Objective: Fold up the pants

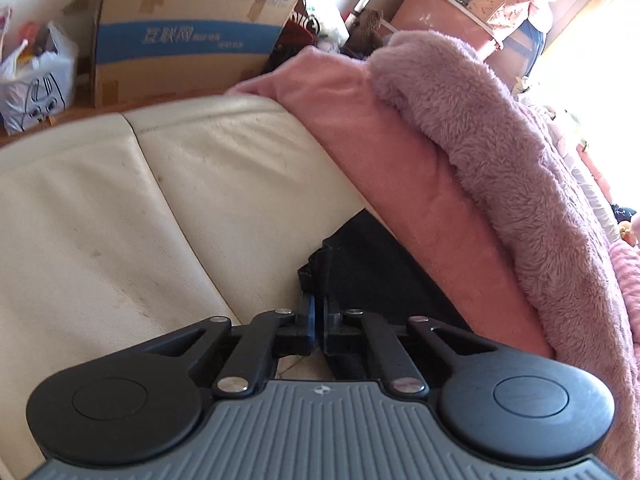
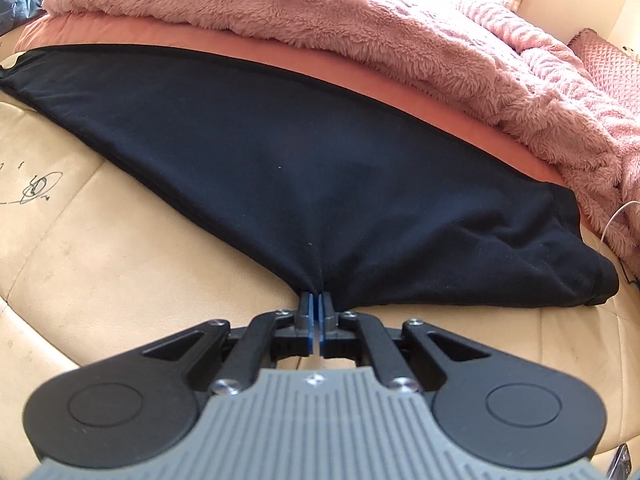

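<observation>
My right jaws [image 2: 318, 304] were clenched on the near edge of the black pants [image 2: 288, 168], the blue pads pressed together with a pinch of cloth drawn up between them into small radiating creases. Ahead of those jaws the pants spread out flat in a broad dark wedge across the cream leather sofa seat [image 2: 120, 272], tapering away to the left and bunching into a thicker rounded end off to the right. Beyond the far edge of the pants lay a pink blanket [image 2: 400, 92], and on top of that a fluffy mauve throw [image 2: 320, 8].

My left jaws [image 1: 319, 312] were clenched too, closed at a dark corner of the same pants [image 1: 360, 264], though the tips sat so close to the cloth that I could not see how much of it they had caught. To the left of those jaws the sofa cushion [image 1: 140, 220] lay bare; to the right rose the pink blanket [image 1: 380, 168] and the fluffy throw [image 1: 480, 140]. Farther off stood a cardboard box [image 1: 180, 40] and a white plastic bag [image 1: 36, 80].

I judged this to be the grasping step before a fold, with both edges pinched and nothing yet lifted. The next move would call for raising both hands together, keeping the cloth taut between them, and carrying the held edge over the rest without dragging the blanket.
</observation>
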Available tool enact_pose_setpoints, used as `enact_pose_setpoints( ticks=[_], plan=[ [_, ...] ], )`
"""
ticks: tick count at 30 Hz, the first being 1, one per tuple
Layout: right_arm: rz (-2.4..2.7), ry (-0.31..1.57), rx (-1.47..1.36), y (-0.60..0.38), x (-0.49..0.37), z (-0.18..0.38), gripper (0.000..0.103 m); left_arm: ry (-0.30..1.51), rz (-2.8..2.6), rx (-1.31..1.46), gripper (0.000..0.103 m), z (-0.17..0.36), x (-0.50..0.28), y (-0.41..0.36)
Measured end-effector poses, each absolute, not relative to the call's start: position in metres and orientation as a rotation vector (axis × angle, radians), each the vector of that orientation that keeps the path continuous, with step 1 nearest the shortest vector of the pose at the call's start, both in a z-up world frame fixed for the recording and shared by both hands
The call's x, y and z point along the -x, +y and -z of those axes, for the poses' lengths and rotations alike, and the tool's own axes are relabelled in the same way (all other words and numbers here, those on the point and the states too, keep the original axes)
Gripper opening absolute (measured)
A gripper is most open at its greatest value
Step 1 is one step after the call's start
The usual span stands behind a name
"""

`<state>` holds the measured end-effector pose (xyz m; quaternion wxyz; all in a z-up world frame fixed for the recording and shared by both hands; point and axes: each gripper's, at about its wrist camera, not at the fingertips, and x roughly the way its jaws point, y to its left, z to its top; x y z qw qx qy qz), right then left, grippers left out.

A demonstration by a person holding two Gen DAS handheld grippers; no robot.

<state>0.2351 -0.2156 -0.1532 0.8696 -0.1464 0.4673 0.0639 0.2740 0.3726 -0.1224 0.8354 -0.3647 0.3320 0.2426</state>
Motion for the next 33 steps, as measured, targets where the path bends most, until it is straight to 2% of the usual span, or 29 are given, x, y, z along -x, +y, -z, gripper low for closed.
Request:
enact_pose_setpoints(
  ticks=[5, 12, 13, 15, 16, 20, 22, 23, 28, 33],
  plan=[
    [-0.221, 1.034, 0.272, -0.205, -0.220, 0.140, 0.000, 0.702, -0.566, 0.672, 0.003, 0.098, -0.241, 0.388],
    [-0.401, 1.101, 0.159, -0.183, -0.190, 0.135, 0.001, 0.752, -0.671, 0.602, 0.003, 0.095, -0.204, 0.424],
    [-0.416, 1.093, 0.142, -0.185, -0.188, 0.132, 0.004, 0.752, -0.670, 0.591, 0.003, 0.094, -0.205, 0.425],
    [-0.410, 1.065, 0.128, -0.195, -0.185, 0.123, 0.020, 0.750, -0.668, 0.582, 0.003, 0.089, -0.207, 0.425],
    [-0.393, 1.040, 0.123, -0.204, -0.186, 0.116, 0.021, 0.747, -0.666, 0.579, 0.003, 0.086, -0.208, 0.424],
    [-0.219, 0.933, 0.157, -0.254, -0.195, 0.091, 0.021, 0.705, -0.646, 0.574, 0.003, 0.070, -0.211, 0.415],
    [-0.072, 0.882, 0.172, -0.287, -0.209, 0.085, 0.013, 0.672, -0.627, 0.570, 0.003, 0.057, -0.209, 0.406],
    [-0.010, 0.867, 0.156, -0.306, -0.217, 0.084, 0.004, 0.656, -0.616, 0.564, 0.003, 0.050, -0.209, 0.401],
    [0.126, 0.806, 0.108, -0.364, -0.246, 0.095, 0.001, 0.585, -0.546, 0.516, 0.003, 0.012, -0.210, 0.365],
    [0.168, 0.865, 0.056, -0.398, -0.252, 0.126, 0.000, 0.541, -0.473, 0.461, 0.003, -0.024, -0.216, 0.323]
  ],
)
